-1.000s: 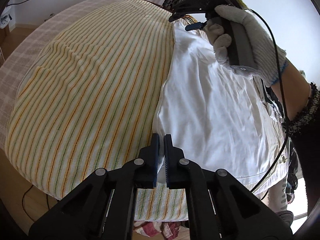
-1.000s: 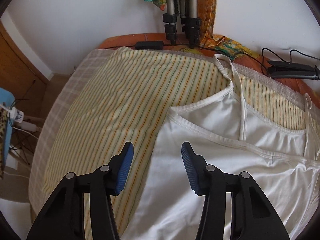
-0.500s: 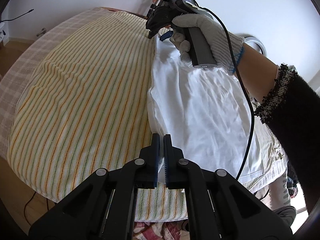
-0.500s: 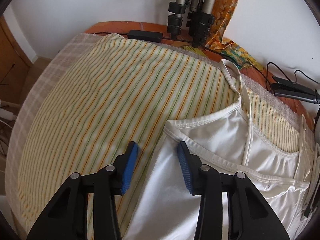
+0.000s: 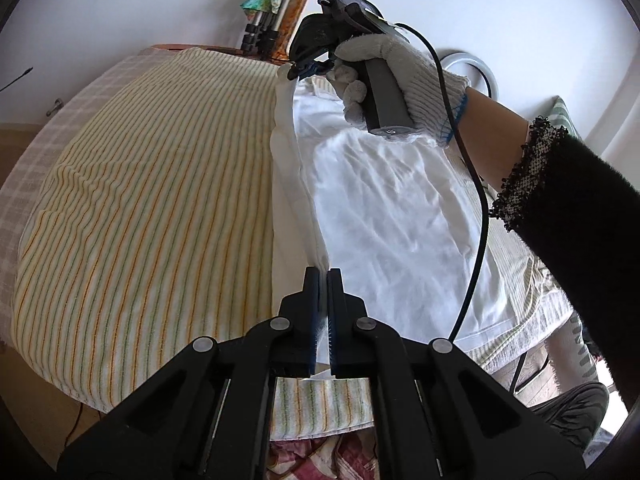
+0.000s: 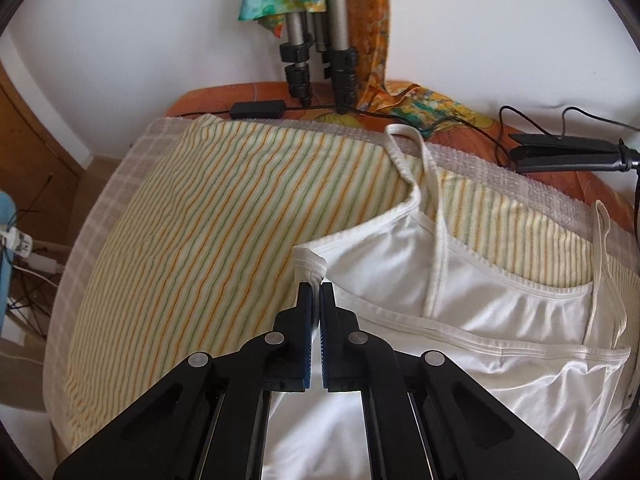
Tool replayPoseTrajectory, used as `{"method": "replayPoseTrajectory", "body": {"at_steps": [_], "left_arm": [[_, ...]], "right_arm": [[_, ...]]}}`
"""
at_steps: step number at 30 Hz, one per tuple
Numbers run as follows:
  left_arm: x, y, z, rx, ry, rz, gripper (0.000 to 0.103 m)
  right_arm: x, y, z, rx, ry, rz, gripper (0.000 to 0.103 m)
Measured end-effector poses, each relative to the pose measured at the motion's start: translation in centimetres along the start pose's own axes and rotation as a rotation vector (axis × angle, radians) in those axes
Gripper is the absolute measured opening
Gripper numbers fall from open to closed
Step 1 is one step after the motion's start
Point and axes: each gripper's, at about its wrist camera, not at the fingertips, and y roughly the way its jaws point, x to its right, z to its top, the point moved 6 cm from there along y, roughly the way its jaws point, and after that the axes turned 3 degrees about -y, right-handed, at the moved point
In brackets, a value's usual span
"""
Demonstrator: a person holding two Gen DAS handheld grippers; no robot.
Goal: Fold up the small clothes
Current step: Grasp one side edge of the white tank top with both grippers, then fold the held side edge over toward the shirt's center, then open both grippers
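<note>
Your left gripper [image 5: 323,276] has its fingers pinched on the near side edge of a white camisole [image 5: 392,216], lifting that edge. Your right gripper [image 6: 317,290], held in a gloved hand [image 5: 400,80], pinches the top corner by the strap [image 6: 404,160]. The camisole lies on a striped towel [image 5: 152,200] over the bed.

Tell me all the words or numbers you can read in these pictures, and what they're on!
There are no readable words, numbers or brand names in either view.
Only a small power symbol shows on the end of the right gripper's handle.
The white camisole, the striped towel and the black power adapter show no label or print.
</note>
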Motion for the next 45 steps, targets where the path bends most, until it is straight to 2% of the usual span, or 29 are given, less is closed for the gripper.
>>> {"method": "replayPoseTrajectory", "body": {"at_steps": [5, 8, 13, 17, 24, 27, 29, 31, 38, 45], "left_arm": [[2.9, 0.6, -0.6, -0.017, 0.069, -0.031, 0.001], [4.5, 1.3, -1.1, -0.033, 0.112, -0.034, 0.001], [5.6, 2.9, -1.6, -0.067, 0.139, -0.025, 0.001], [5.8, 4.2, -2.3, -0.100, 0.130, -0.023, 0.001], [6.5, 5.7, -3.1, -0.149, 0.149, -0.021, 0.002], [6.6, 5.5, -3.3, -0.145, 0.169, -0.019, 0.011], [6.7, 5.1, -3.4, -0.142, 0.174, -0.027, 0.011], [6.7, 4.6, -3.6, -0.135, 0.181, -0.027, 0.012], [7.1, 2.3, -3.1, -0.082, 0.180, -0.035, 0.012], [9.6, 0.9, -2.9, 0.004, 0.287, -0.011, 0.012]], "right_arm": [[4.1, -2.7, -1.4, 0.063, 0.076, 0.054, 0.002], [6.2, -4.0, -2.3, 0.099, 0.094, 0.050, 0.002], [8.6, -3.4, -3.1, 0.081, 0.126, -0.001, 0.002], [9.9, -2.6, -3.6, 0.069, 0.151, -0.049, 0.002], [9.5, -1.2, -3.5, 0.040, 0.104, -0.023, 0.003], [9.3, -1.6, -3.6, 0.047, 0.066, -0.031, 0.009], [9.5, -2.6, -3.8, 0.070, 0.067, -0.021, 0.025], [10.0, -4.1, -4.1, 0.102, 0.077, -0.011, 0.033], [12.5, -10.9, -6.8, 0.196, 0.125, 0.004, 0.033], [15.2, -17.7, -11.2, 0.260, 0.133, -0.012, 0.033]]}}
